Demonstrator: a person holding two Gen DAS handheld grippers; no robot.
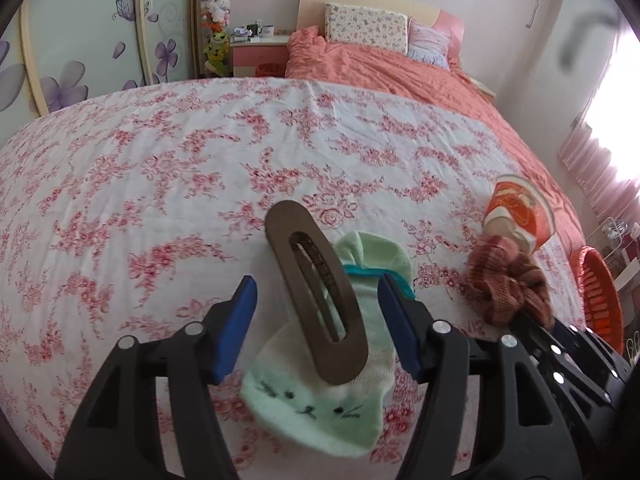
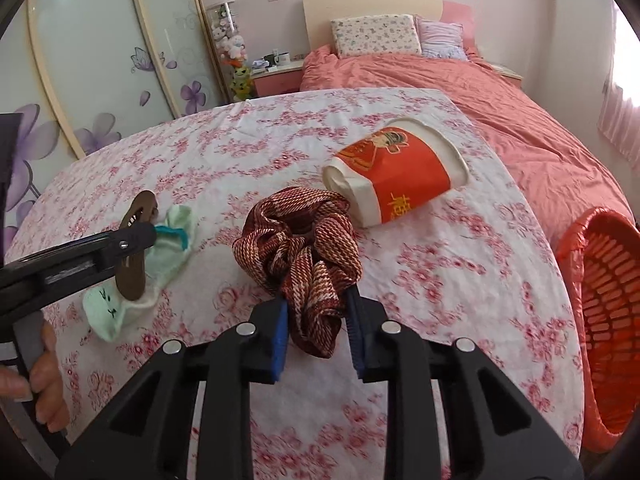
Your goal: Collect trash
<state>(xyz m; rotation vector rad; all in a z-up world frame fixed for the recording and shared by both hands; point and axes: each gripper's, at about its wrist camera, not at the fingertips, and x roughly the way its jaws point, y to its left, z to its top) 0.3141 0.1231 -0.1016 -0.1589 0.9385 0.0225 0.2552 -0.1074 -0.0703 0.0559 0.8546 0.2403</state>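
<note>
The left gripper (image 1: 316, 320) hovers with blue pads spread wide either side of the hair clip (image 1: 316, 300). To the clip's right, the right gripper (image 2: 316, 336) is clamped on the scrunchie (image 2: 304, 256).

A crushed red-and-white paper cup (image 2: 394, 174) lies on its side — dented base toward the camera — beside the orange plastic basket (image 2: 604, 316).

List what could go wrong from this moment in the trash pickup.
1. The right hand-held gripper is clamped on a scrunchie, arguably not trash; the crushed paper cup lies untouched.
2. The open left hand-held gripper straddles a hair clip lying on a green sock; closing may grab both or knock the clip off.
</note>
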